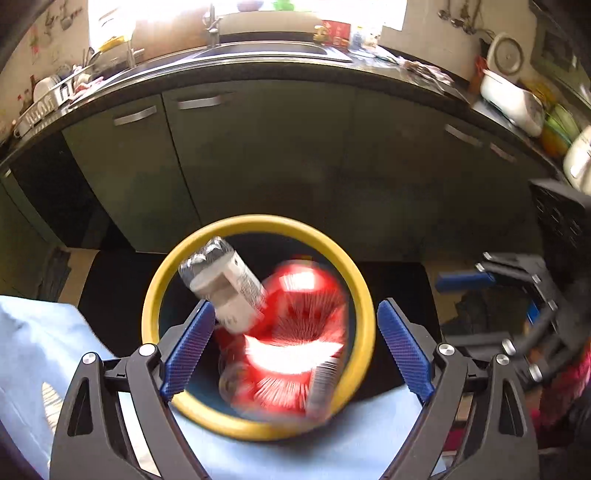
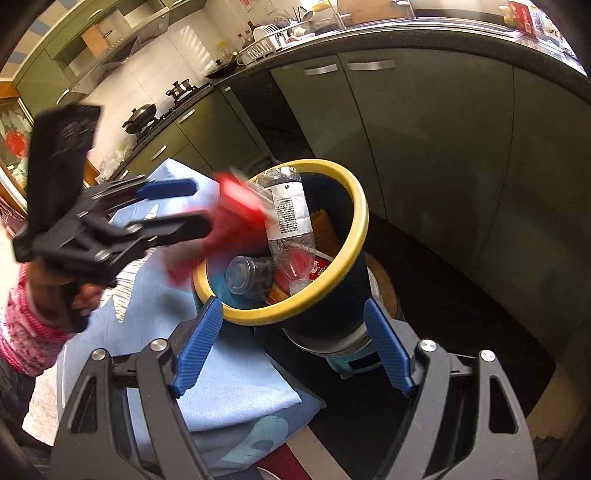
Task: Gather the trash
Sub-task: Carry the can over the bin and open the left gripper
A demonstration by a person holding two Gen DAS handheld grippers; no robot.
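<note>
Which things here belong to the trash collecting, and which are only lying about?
Job:
- yellow-rimmed dark bin
- blurred red wrapper
- clear crushed plastic bottle
- left gripper, jaws open

Lying about:
- white dish rack
- black wok
- light blue cloth

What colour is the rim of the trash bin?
Yellow; the bin rim shows best in the right wrist view.

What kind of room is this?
A home kitchen, most likely: there's a sink with a faucet, a wok on the stove, and a dish rack on the counter above green cabinets.
</note>
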